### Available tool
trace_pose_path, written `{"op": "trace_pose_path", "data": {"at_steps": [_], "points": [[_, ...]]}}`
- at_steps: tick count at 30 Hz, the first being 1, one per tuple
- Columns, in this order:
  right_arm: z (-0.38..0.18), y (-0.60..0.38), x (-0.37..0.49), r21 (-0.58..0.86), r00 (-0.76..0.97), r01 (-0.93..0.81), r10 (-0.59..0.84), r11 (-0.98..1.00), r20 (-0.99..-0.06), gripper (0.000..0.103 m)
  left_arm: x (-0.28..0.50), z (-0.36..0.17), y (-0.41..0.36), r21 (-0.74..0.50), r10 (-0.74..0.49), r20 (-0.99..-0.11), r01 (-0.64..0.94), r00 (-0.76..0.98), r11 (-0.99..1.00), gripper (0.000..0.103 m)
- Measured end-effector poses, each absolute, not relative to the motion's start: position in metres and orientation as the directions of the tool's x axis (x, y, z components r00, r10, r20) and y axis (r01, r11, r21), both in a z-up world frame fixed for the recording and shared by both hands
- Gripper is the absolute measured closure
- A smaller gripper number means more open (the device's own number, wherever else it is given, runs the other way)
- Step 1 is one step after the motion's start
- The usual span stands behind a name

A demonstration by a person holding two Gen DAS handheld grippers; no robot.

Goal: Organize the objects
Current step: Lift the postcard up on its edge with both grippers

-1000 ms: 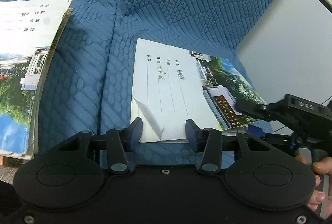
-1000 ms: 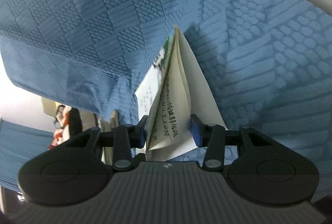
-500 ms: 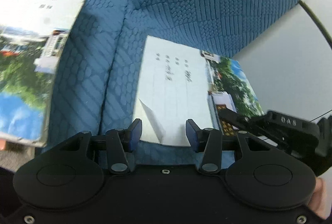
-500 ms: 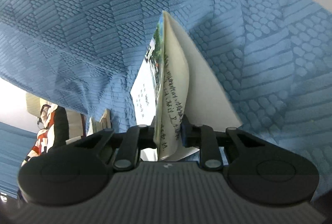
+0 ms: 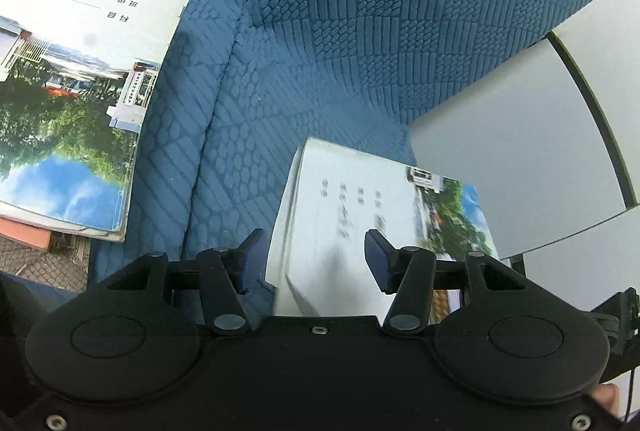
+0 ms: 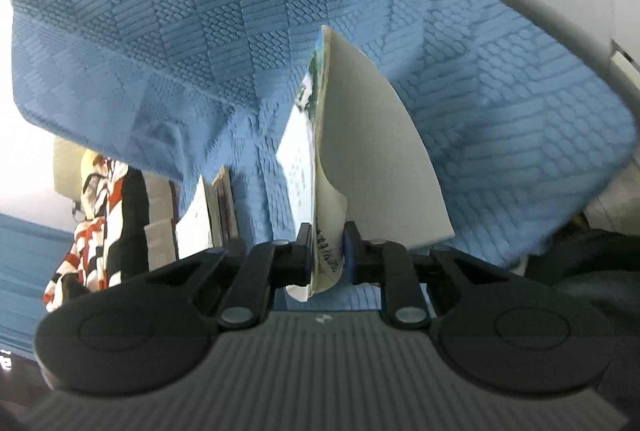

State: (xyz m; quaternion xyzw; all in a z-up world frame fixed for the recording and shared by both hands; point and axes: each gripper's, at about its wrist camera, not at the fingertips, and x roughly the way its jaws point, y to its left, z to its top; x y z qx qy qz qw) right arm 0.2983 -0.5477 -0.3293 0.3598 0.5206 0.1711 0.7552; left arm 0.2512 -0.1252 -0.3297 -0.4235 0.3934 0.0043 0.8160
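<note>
A home living room: blue textured sofa (image 5: 360,31) strewn with school notebooks (image 5: 80,71).

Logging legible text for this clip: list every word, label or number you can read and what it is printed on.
"科目", "班级", "姓名", "学号": seen upside down on the cover of the top notebook of the stack.
Printed labels and handwriting on the held notebook: blurred, unreadable.
Handwriting on its page edge between the right gripper fingers: too distorted to read.

Both wrist views slant down, close over the sofa (image 5: 360,31) (sharing one notebook (image 5: 360,199)).
</note>
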Motion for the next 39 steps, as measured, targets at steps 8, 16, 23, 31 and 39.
{"op": "trace_pose_path", "data": {"at_steps": [8,16,23,31,39], "points": [[-0.317,-0.582,0.289,0.621,0.405,0.125,0.531,0.774,-0.744,0.085,0.259,-0.331,-0.138,-0.67,-0.347,-0.662,-0.318,0.664,0.67,0.052],[-0.344,-0.598,0.284,0.576,0.423,0.175,0.468,0.798,-0.776,0.086,0.313,-0.312,-0.154,-0.534,-0.32,-0.695,-0.164,0.644,0.83,0.04],[-0.357,-0.599,0.284,0.567,0.431,0.19,0.451,0.802,-0.782,0.086,0.328,-0.34,-0.156,-0.63,-0.433,-0.686,-0.179,0.584,0.756,0.048],[-0.36,-0.598,0.286,0.559,0.453,0.18,0.436,0.81,-0.777,0.084,0.333,-0.363,-0.161,-0.7,-0.487,-0.655,-0.22,0.577,0.679,0.088],[-0.344,-0.61,0.275,0.565,0.556,0.255,0.36,0.784,-0.75,0.072,0.323,-0.33,-0.171,-0.756,-0.52,-0.598,-0.212,0.61,0.62,0.1]]}}
